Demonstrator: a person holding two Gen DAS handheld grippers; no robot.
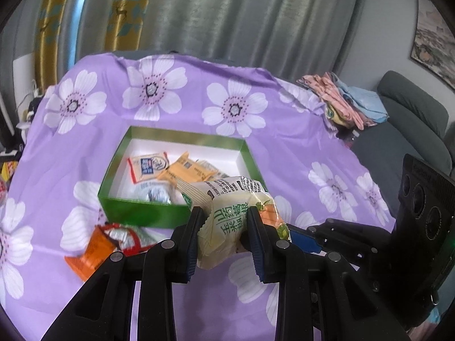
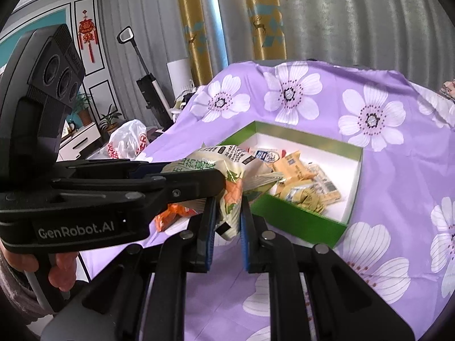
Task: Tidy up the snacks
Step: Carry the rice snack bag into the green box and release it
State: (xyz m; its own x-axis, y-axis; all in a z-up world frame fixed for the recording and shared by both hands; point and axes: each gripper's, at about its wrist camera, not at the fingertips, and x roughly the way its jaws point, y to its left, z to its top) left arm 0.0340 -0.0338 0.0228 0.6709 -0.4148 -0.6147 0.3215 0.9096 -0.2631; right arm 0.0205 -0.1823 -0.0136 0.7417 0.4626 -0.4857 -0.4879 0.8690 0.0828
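A pale yellow-green snack bag point(image 1: 227, 199) hangs above the purple flowered cloth, just in front of the green box point(image 1: 142, 213). My left gripper point(image 1: 224, 221) is shut on the bag's lower middle. My right gripper point(image 2: 227, 210) is shut on the same bag point(image 2: 227, 164) at its orange-printed end; it reaches in from the right in the left wrist view point(image 1: 295, 237). In the right wrist view the left gripper point(image 2: 219, 182) crosses from the left. The box point(image 2: 298, 224) holds several small orange and white snack packets point(image 1: 184, 170). An orange packet point(image 1: 93, 253) lies on the cloth beside the box.
The cloth-covered table point(image 1: 256, 147) drops off at its edges. Folded clothes point(image 1: 347, 102) lie at its far right corner, with a grey sofa point(image 1: 412, 113) beyond. A plastic bag point(image 2: 128, 142) and an upright vacuum point(image 2: 153, 93) stand off the left side. A hand point(image 2: 59, 270) holds the left gripper.
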